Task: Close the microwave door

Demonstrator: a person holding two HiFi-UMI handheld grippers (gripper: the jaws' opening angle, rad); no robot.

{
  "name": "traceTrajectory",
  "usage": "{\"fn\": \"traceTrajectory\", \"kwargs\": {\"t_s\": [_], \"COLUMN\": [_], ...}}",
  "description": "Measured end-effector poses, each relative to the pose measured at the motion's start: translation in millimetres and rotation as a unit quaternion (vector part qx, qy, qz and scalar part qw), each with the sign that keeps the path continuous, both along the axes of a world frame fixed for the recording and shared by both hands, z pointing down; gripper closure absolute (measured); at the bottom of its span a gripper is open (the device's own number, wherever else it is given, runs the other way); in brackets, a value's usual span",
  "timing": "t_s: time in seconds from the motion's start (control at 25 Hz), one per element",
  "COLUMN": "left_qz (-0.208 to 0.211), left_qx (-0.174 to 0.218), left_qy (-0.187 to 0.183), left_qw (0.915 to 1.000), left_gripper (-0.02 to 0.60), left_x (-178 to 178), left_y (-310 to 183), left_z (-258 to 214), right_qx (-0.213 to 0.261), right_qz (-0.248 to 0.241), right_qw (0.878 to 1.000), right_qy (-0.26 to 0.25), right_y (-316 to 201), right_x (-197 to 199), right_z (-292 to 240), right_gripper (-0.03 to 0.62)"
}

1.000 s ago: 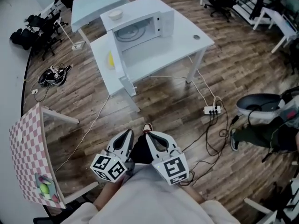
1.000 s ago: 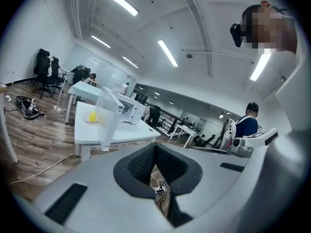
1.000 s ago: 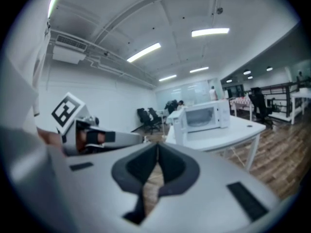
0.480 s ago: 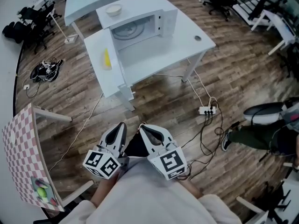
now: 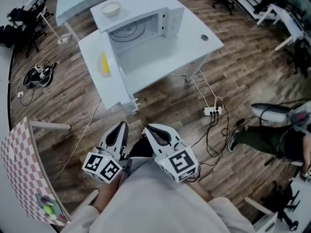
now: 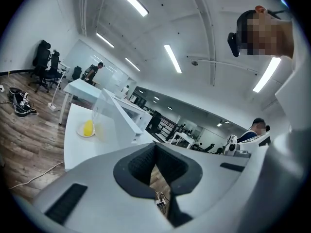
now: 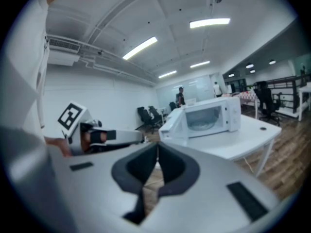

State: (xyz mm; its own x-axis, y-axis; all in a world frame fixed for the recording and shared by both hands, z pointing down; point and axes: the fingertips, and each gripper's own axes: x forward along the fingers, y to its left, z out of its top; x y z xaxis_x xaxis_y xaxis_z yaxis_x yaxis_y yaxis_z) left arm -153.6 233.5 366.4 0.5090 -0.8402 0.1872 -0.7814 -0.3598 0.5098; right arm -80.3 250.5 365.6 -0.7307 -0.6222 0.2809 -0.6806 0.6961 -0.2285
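Ahead of both tongs, well apart from them across the wooden floor [image 5: 160, 106], the microwave [image 5: 146, 13] stands on a white tabletop [image 5: 194, 40]. Its door [image 7: 174, 124] is swung wide open toward the left tongs' side. The cavity holds a round glass turntable [image 5: 129, 31]. A pale bowl [image 5: 111, 8] rests on the microwave's roof; its contents cannot be made out. On the tabletop beside the open door lies a small plate [image 6: 86, 130] carrying a yellow item too small to name.

The left tongs [image 5: 121, 126] and right tongs [image 5: 147, 129] sit side by side near the person's body, each clenched with tips together and empty.

Ahead and to the right of the right tongs, a power strip [image 5: 213, 111] and loose cables [image 5: 214, 144] lie on the floor. Left of the left tongs a checked table [image 5: 22, 164] is cut off by the frame, and far right of the right tongs a seated person [image 5: 272, 140] is also partly cut off.
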Motion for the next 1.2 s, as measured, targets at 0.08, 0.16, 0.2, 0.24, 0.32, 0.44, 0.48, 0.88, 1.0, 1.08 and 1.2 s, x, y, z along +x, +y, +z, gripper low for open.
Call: {"fn": "traceTrajectory", "kwargs": {"t_s": [0.08, 0.16, 0.2, 0.24, 0.32, 0.44, 0.48, 0.88, 1.0, 1.08, 1.2], "left_qz": [0.007, 0.017, 0.023, 0.028, 0.038, 0.046, 0.049, 0.127, 0.154, 0.169, 0.187], "left_qx": [0.0, 0.0, 0.002, 0.003, 0.005, 0.007, 0.007, 0.011, 0.014, 0.017, 0.02], "left_qy": [-0.003, -0.005, -0.007, -0.01, -0.014, -0.01, -0.01, -0.006, -0.004, 0.0, -0.011], "left_qw": [1.0, 0.9998, 0.9997, 0.9995, 0.9992, 0.9989, 0.9987, 0.9918, 0.9879, 0.9854, 0.982], "left_gripper": [0.566, 0.566, 0.566, 0.566, 0.566, 0.566, 0.566, 0.566, 0.566, 0.566, 0.566], "left_x": [-4, -9, -13, -16, -22, -30, -33, -44, -40, -37, -31], "left_y": [-10, -20, -24, -29, -37, -49, -53, -71, -69, -70, -71], "left_z": [1, 3, 3, 3, 4, 6, 7, 10, 11, 12, 16], "right_qx": [-0.008, -0.013, -0.014, -0.012, -0.01, -0.015, -0.015, -0.008, -0.012, -0.015, -0.021], "right_qz": [0.003, 0.008, 0.011, 0.016, 0.029, 0.043, 0.047, 0.064, 0.074, 0.08, 0.084], "right_qw": [1.0, 1.0, 1.0, 1.0, 1.0, 0.999, 0.999, 0.998, 0.997, 0.997, 0.996], "right_qy": [-0.002, 0.002, 0.003, 0.002, -0.002, -0.002, -0.001, 0.006, 0.001, 0.001, 0.002], "right_y": [-11, -22, -28, -34, -47, -66, -72, -101, -101, -101, -99], "right_x": [-1, -2, -4, -5, -7, -7, -7, -25, -27, -26, -24], "right_z": [3, 5, 5, 4, 2, 5, 6, 0, -1, 0, 2], "right_gripper": [0.571, 0.571, 0.571, 0.571, 0.571, 0.571, 0.571, 0.571, 0.571, 0.571, 0.571]}}
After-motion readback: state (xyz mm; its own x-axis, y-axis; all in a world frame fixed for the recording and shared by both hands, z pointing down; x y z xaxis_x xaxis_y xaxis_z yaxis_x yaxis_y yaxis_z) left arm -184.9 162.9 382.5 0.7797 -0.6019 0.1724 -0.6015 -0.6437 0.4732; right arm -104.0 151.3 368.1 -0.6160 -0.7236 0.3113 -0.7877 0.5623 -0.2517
